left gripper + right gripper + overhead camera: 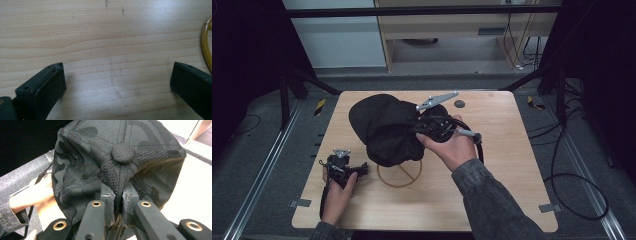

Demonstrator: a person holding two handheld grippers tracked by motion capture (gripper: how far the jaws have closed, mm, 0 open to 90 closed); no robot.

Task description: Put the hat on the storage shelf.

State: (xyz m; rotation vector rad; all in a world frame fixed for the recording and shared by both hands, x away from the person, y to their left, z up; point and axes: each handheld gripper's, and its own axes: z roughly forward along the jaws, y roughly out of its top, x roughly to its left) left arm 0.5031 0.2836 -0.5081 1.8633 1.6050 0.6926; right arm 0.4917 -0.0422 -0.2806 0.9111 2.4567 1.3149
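A black cap (384, 127) with a dark camouflage pattern hangs over the middle of the wooden table (502, 165), just above a gold wire stand (400, 174). My right gripper (419, 126) is shut on a pinch of its fabric. In the right gripper view the cap (120, 167) shows its top button, and my right gripper (119, 195) has cloth squeezed between its pads. My left gripper (359, 169) rests on the table at the front left, open. In the left gripper view the left gripper (117, 77) has only bare wood between its jaws, with the gold stand (206, 47) at the right edge.
A small dark round disc (459, 104) lies near the table's far edge. Black cables (572, 185) trail over the grey floor to the right. A metal rail (259, 180) runs along the floor on the left.
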